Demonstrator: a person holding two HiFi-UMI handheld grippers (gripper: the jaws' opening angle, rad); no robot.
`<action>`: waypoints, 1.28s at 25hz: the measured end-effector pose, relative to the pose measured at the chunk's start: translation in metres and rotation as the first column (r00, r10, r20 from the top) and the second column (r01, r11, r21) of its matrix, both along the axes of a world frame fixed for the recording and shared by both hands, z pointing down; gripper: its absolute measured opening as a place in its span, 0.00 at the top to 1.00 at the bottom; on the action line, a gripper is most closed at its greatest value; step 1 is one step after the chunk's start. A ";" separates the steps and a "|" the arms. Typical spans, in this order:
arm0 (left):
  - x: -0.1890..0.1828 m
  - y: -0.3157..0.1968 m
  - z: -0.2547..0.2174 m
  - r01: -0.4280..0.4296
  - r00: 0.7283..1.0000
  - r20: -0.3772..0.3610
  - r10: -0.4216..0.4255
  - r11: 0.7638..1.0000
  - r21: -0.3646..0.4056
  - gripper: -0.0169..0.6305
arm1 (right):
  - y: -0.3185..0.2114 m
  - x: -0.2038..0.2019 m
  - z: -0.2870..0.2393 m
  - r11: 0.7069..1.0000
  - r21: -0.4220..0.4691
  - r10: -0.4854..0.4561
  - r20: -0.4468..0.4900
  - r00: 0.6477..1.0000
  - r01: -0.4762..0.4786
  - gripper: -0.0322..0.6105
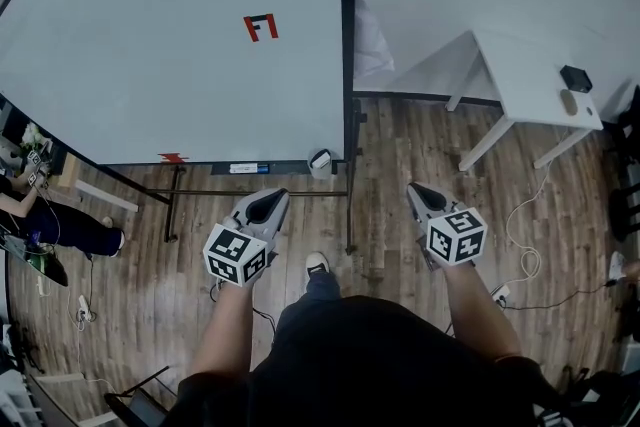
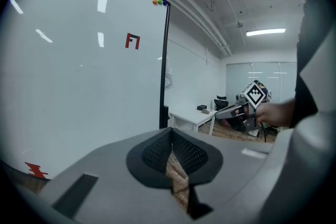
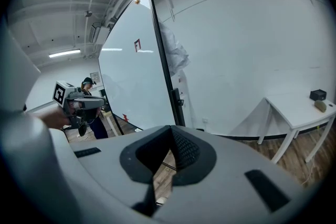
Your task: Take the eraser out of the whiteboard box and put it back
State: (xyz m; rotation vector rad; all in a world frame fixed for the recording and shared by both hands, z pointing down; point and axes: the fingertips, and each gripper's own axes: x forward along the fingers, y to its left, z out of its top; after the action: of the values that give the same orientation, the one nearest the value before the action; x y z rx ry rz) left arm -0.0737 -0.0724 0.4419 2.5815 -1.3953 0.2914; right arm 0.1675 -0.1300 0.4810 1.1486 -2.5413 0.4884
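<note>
A small white box (image 1: 320, 162) hangs at the right end of the whiteboard's (image 1: 180, 35) bottom rail; I cannot see an eraser in it from here. My left gripper (image 1: 268, 201) is level in front of the rail, a short way from the box, jaws shut and empty. My right gripper (image 1: 418, 191) is farther right, past the board's black edge post (image 1: 347, 65), also shut with nothing held. In the left gripper view the pads (image 2: 157, 152) meet at the tip. In the right gripper view the pads (image 3: 184, 149) touch too.
A white table (image 1: 530, 75) stands at the right with a small black item (image 1: 576, 78) on it. Cables (image 1: 520, 255) trail over the wooden floor. The board's stand bars (image 1: 260, 193) run low beneath the rail. A person (image 1: 60, 225) stands at the far left.
</note>
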 end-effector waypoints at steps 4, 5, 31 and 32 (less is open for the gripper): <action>-0.006 -0.010 0.001 -0.005 1.000 0.000 0.005 1.000 0.000 0.96 | -0.008 -0.007 0.005 1.000 -0.010 0.005 -0.004 1.000 -0.005 0.96; -0.007 -0.012 0.002 -0.007 1.000 0.002 0.007 1.000 -0.004 0.96 | -0.009 -0.008 0.006 1.000 -0.015 0.005 -0.004 1.000 -0.005 0.96; -0.035 -0.072 0.032 -0.027 1.000 0.014 0.028 0.997 -0.070 0.95 | -0.047 -0.048 0.039 0.995 -0.099 -0.027 -0.006 1.000 0.026 0.96; -0.036 -0.076 0.034 -0.025 1.000 0.014 0.026 0.997 -0.071 0.95 | -0.048 -0.050 0.041 0.994 -0.102 -0.031 -0.010 0.999 0.030 0.96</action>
State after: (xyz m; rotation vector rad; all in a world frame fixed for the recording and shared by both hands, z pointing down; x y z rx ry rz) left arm -0.1093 -0.1483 0.4757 2.5465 -1.3328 0.3587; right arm 0.1178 -0.1777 0.5220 1.0721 -2.4887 0.5946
